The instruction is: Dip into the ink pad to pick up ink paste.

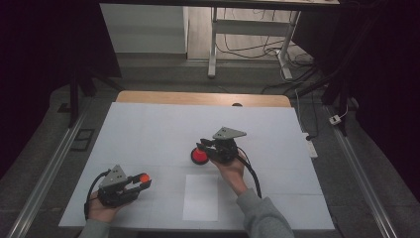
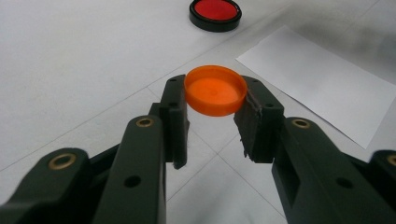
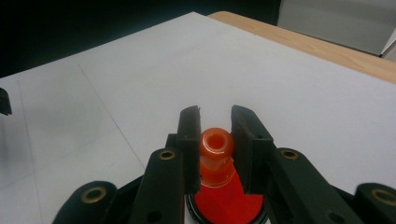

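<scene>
Orange plastic sits pinched in the left claw (image 2: 212, 116): a small round orange cap (image 2: 215, 90), held level by its rim between the 2 black jaws, open side up, lifted clear of the white worktop (image 1: 148, 134); from the high view that claw (image 1: 141, 182) lies near the front left corner of the worktop, the person's left hand (image 1: 106, 203) under it and its cable looping back toward the wrist; the right claw (image 3: 215, 149) is closed on the narrow neck of an orange-red bottle (image 3: 216, 154), the open mouth of the neck showing between the jaw tips and the red body widening below into a black-rimmed base; in the high view that bottle (image 1: 199, 155) stands near the middle of the worktop with the right claw (image 1: 204, 145) coming at it from the right, the right hand (image 1: 232, 168) and a grey sleeve (image 1: 262, 213) trailing toward the front edge; a white sheet of paper (image 1: 200, 197) lies flat on the worktop between the 2 hands, just in front of the bottle; cap and bottle are well apart.
</scene>
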Tool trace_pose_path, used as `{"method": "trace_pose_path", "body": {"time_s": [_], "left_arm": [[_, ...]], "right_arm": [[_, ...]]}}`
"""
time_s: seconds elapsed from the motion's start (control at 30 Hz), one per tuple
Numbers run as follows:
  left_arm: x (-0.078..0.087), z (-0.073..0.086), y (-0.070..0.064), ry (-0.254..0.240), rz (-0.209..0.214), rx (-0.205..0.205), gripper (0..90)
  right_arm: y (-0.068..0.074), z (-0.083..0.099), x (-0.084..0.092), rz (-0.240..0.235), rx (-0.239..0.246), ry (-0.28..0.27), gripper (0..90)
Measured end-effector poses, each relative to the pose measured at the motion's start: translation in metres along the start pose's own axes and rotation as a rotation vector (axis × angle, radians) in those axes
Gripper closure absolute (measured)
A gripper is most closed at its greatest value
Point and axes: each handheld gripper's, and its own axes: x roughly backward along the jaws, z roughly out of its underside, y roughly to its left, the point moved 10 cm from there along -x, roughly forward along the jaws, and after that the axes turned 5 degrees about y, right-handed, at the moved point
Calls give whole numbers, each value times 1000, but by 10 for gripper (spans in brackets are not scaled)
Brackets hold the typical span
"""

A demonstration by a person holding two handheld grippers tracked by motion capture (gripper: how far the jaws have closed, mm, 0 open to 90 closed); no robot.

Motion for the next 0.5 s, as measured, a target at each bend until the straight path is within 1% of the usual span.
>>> {"method": "trace_pose_path", "body": {"time_s": [0.23,0.37,0.47,0.5], "left_arm": [[1,0,1,-2,-1,1,652],[1,0,1,-1,-2,2,652],[0,1,1,-1,-2,4,652],[0,1,1,0,-2,3,652]], "right_arm": [[-3,9,-11,4,-1,28,732],[-4,12,-15,14,5,43,732],[-7,15,-17,25,7,51,732],[-7,15,-18,21,3,44,733]]}}
